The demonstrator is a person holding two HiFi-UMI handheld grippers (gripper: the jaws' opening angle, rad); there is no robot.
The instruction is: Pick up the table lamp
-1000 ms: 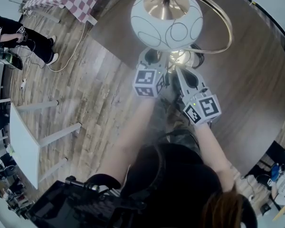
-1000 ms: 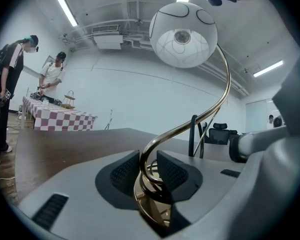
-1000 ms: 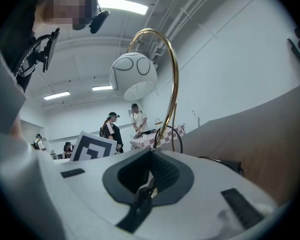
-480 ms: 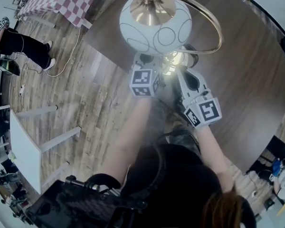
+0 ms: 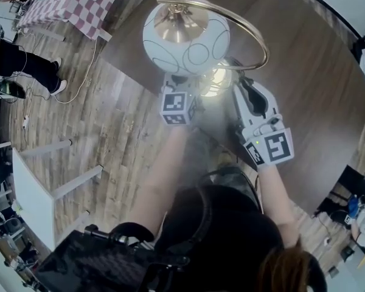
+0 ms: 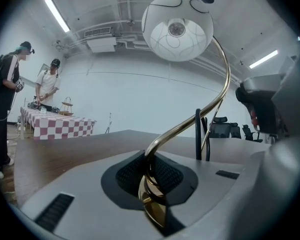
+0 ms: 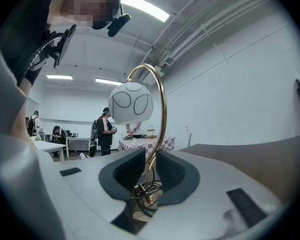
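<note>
The table lamp has a white globe shade (image 5: pixel 185 35) with grey loop lines, hung from a curved brass arm (image 5: pixel 255 32) above a shiny brass base (image 5: pixel 216 81). My left gripper (image 5: pixel 185 83) reaches in under the shade. In the left gripper view its pads (image 6: pixel 162 174) press on the brass stem (image 6: pixel 152 184), with the shade (image 6: pixel 177 28) high above. My right gripper (image 5: pixel 242 90) sits to the right of the base. Its jaws have just been opening: in the right gripper view (image 7: pixel 147 176) they stand apart, the thin stem (image 7: pixel 162 119) and a black cord tangle (image 7: pixel 142 196) between them untouched.
The lamp stands near the edge of a dark round wooden table (image 5: pixel 304 84). A checked-cloth table (image 5: pixel 73 2), a standing person (image 5: pixel 24 69) and a white table (image 5: pixel 30 193) are on the plank floor to the left. Office chairs (image 6: pixel 220 130) stand beyond the table.
My right gripper has drawn back and to the right, away from the lamp's base. The lamp and my left gripper have drifted left in the head view.
</note>
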